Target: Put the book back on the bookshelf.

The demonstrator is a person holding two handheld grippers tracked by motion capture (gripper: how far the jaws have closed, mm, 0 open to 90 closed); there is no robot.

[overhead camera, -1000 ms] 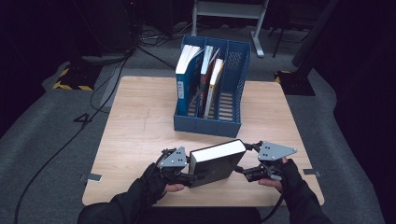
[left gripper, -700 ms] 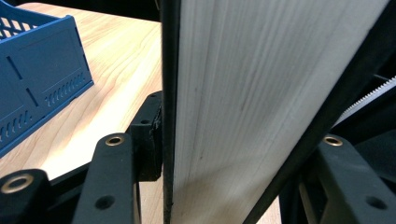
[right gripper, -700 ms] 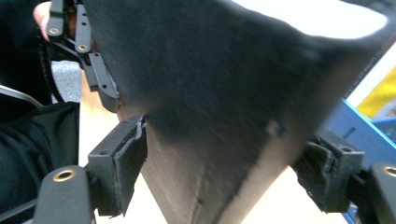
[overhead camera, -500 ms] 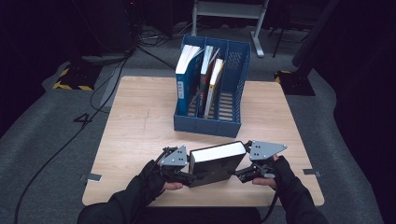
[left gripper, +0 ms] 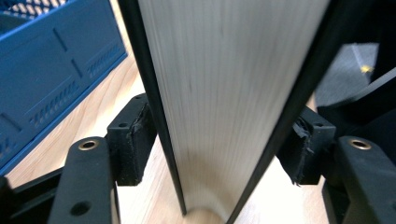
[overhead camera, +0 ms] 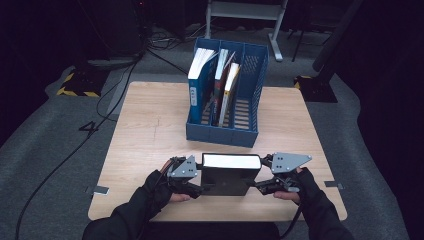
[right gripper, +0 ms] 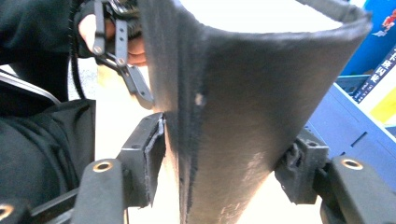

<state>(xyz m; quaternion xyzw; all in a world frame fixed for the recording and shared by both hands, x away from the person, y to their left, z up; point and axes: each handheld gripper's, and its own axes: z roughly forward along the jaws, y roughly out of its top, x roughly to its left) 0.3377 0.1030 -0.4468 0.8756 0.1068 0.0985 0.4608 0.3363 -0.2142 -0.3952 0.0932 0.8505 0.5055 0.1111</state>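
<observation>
So the black book is standing on its edge near the front of the wooden table, white page block facing up, just in front of the blue file rack but not touching it.

We're reaching in on it from both ends. The left gripper is sitting at the fore-edge end: in the left gripper view the pages are running straight up between its two black jaws. Those jaws have just been opening, with the book between them, and there's a sliver of gap showing on the left pad while the right pad is sitting right at the cover, so we're calling it loose rather than clamped.

The right gripper is working the spine end. Its jaws have just been closing with the book between them, and in the right gripper view both pads are pressing against the black covers, so it's gripping the book.

Behind all that, the rack is holding a few books standing up in its left slots, while its right slot is showing bare slats. Our gloved hands are coming in from the table's near edge.
</observation>
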